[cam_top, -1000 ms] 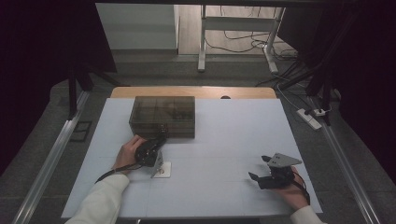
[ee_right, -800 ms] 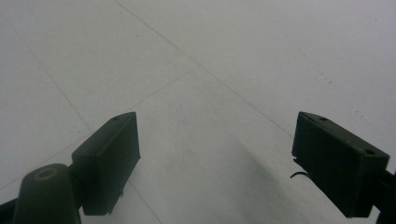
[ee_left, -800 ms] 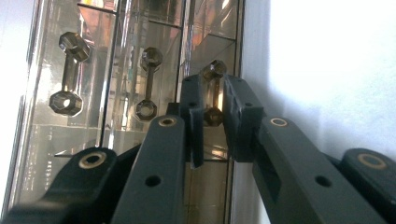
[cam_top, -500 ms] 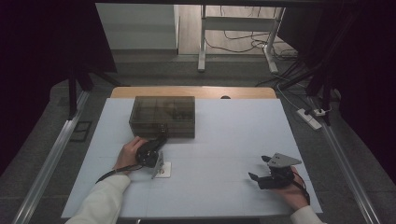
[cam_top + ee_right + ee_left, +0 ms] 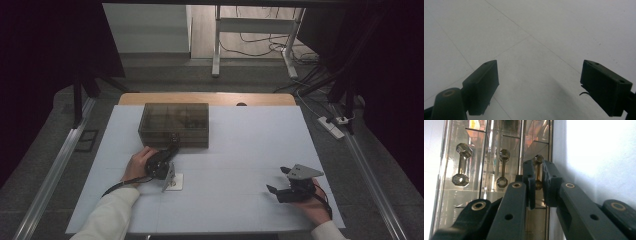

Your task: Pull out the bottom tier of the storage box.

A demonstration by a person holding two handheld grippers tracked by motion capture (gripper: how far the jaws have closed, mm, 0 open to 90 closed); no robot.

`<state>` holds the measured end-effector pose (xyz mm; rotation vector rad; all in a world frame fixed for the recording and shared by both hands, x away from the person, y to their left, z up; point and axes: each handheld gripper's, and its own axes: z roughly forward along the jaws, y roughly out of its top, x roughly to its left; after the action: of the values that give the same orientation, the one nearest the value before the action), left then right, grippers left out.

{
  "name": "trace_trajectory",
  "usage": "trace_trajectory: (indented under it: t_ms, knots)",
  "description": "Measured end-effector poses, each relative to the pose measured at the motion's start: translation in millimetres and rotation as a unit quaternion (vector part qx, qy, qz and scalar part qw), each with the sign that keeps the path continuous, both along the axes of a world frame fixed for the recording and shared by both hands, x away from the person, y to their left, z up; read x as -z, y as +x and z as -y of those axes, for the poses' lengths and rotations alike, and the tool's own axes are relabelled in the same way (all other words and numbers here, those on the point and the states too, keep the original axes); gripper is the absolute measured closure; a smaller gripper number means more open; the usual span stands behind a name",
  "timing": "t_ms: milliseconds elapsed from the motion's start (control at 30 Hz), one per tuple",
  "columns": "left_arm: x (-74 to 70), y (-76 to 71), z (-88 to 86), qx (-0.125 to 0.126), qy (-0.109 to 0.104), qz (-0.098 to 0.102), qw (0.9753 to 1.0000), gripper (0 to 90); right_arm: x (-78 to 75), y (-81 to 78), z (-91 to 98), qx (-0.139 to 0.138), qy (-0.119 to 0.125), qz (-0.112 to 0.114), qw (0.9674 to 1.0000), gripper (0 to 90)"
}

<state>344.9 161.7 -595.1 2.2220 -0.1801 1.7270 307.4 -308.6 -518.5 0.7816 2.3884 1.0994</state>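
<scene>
Tinted clear plastic forms the box (image 5: 174, 124), a low oblong with inner partitions, lying toward the far left of the white table (image 5: 240, 150). Through its wall, three small brass-coloured dumbbell-shaped parts (image 5: 462, 164) show, one per compartment. Left gripper (image 5: 538, 176) sits at the box's near edge, jaws nearly together, seemingly pinching a thin part of the wall. Right gripper (image 5: 539, 87) rests wide open and empty over bare table.

Dark room; grey floor (image 5: 165, 75), white-topped table (image 5: 250, 150), metal stand (image 5: 217, 45), cables (image 5: 260, 42), power strip (image 5: 332, 126).
</scene>
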Motion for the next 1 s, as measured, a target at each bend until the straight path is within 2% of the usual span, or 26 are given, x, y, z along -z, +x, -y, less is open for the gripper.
trace_trajectory:
  t_ms: [1000]
  knots:
    - [-0.2, -5.2, 0.7, 0.008, 0.006, -0.002, 1.0, 81.7, 0.4, -0.1, 0.8, 0.0, -0.001, -0.003, 1.0, 14.6]
